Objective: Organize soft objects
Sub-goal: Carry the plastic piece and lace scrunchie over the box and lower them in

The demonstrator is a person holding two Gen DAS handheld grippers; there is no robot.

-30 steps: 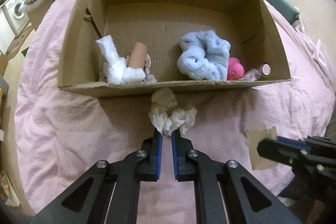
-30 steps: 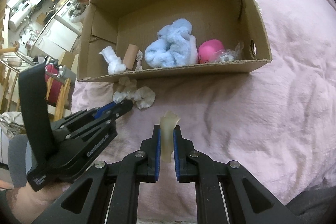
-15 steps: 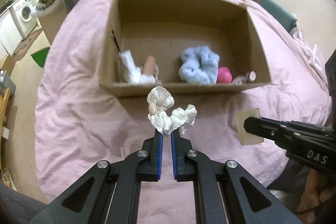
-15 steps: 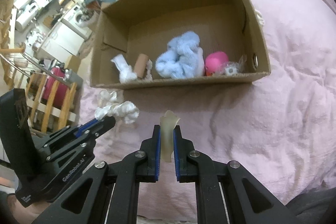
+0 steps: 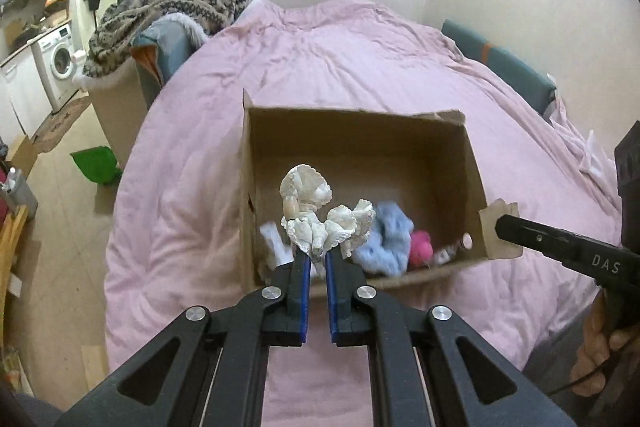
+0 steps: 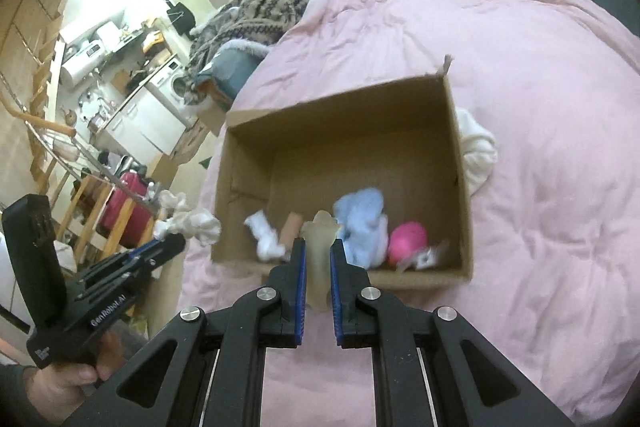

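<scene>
Matt corrugated cardboard box (image 5: 362,147); wrinkled pink cloth bedcover (image 5: 340,59); fluffy blue fabric (image 6: 362,223); matt black plastic claw (image 5: 316,259).

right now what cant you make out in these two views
- Tan roll in the cardboard box: hidden in the left wrist view by the lace scrunchie the left gripper holds.
- Clear item beside the pink ball: blurred, unidentifiable.
- White fabric behind the box: partly hidden by its wall.
- Beige piece in the right gripper: lower end hidden between the fingers.
</scene>
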